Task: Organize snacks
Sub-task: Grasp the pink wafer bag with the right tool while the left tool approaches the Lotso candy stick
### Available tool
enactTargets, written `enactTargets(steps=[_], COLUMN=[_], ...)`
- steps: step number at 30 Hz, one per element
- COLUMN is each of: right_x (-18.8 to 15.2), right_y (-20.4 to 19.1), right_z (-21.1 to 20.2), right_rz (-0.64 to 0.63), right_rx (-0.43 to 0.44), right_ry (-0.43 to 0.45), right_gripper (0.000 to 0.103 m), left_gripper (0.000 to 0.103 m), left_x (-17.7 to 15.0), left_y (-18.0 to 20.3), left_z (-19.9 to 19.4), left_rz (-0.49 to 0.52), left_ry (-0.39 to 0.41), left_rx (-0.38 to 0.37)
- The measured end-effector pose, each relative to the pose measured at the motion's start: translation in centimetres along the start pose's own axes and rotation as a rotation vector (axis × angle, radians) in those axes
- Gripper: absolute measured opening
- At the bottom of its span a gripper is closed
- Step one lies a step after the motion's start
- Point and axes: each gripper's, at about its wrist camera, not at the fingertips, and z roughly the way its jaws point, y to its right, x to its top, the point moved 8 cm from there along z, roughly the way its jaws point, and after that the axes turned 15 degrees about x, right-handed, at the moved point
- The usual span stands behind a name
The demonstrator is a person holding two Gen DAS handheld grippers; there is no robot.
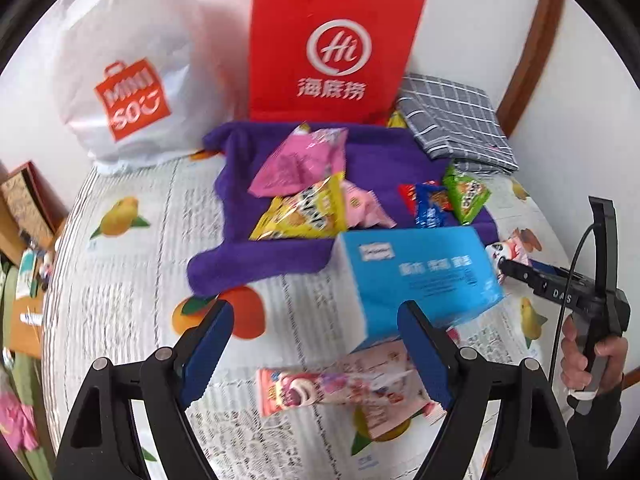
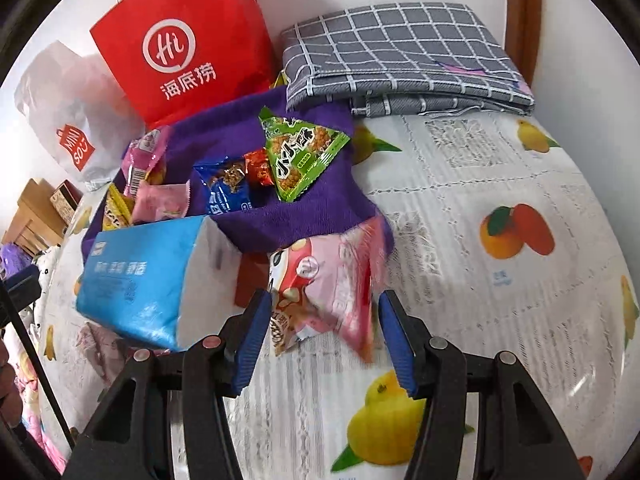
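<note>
The right gripper (image 2: 322, 332) is hanging over a pink snack bag (image 2: 332, 284) at the near edge of the purple towel (image 2: 320, 204). The bag is lying between the two blue pads, with its long side running from the towel toward the gripper. There is a gap on each side of it, so the pads are not squeezing it. The jaws are standing partly apart.

The left gripper (image 1: 316, 354) is hovering with its jaws spread wide and nothing in them. Under it a long pink snack packet (image 1: 320, 394) is lying flat on the fruit-print tablecloth (image 1: 120, 280), stretched from left to right. A blue tissue pack (image 1: 416, 276) is sitting just past it, with one corner pointing at the right gripper (image 1: 505, 270). A hand (image 1: 592, 360) is holding that gripper's handle.

On the purple towel (image 1: 380, 152) the snacks are lying in a loose pile. A big pink bag (image 1: 296, 160) is resting on a yellow bag (image 1: 304, 212). A small blue packet (image 1: 430, 206) and a green three-cornered packet (image 1: 464, 194) are sitting close together on the right side.

A red paper bag (image 1: 332, 44) is standing upright behind the towel, and a white plastic bag (image 1: 132, 72) is slumping beside it. I cannot tell what is inside either one. A folded grey checked cloth (image 1: 456, 120) is lying at the back right.
</note>
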Motion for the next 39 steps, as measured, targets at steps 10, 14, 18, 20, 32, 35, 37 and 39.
enactTargets(steps=[10, 14, 18, 20, 32, 35, 37, 39], right_x=[0.9, 0.5, -0.1, -0.4, -1.8, -2.5, -2.8, -3.0], right_y=[-0.1, -0.5, -1.1, -1.4, -1.9, -1.7, -1.5, -1.4], right_z=[3.1, 2.5, 0.9, 0.0, -2.7, -2.6, -2.7, -2.8], right_rz=[-0.057, -0.076, -0.076, -0.080, -0.059, -0.069, -0.069, -0.068], right_rx=[-0.040, -0.033, -0.026, -0.027, -0.022, -0.039, -0.047, -0.051], right_ry=[-0.036, -0.019, 0.002, 0.016, 0.044, 0.027, 0.021, 0.018], right_gripper=[0.063, 0.057, 0.057, 0.057, 0.057, 0.057, 0.057, 0.057], left_gripper=[0.083, 0.083, 0.083, 0.083, 0.081, 0.080, 0.073, 0.062], left_x=[-1.4, -2.3, -3.3, -3.9, -5.9, -6.1, -6.1, -6.1], left_y=[-0.9, -1.0, -1.0, -1.0, 1.5, 2.9, 3.6, 3.8], left_z=[1.6, 1.7, 2.0, 2.1, 5.0, 5.0, 4.8, 4.5], left_rz=[-0.014, -0.011, -0.009, -0.003, -0.031, 0.008, 0.022, 0.032], left_ry=[-0.037, -0.046, -0.059, -0.063, -0.182, -0.169, -0.162, -0.157], left_rx=[0.009, 0.011, -0.008, -0.007, -0.113, -0.120, -0.129, -0.136])
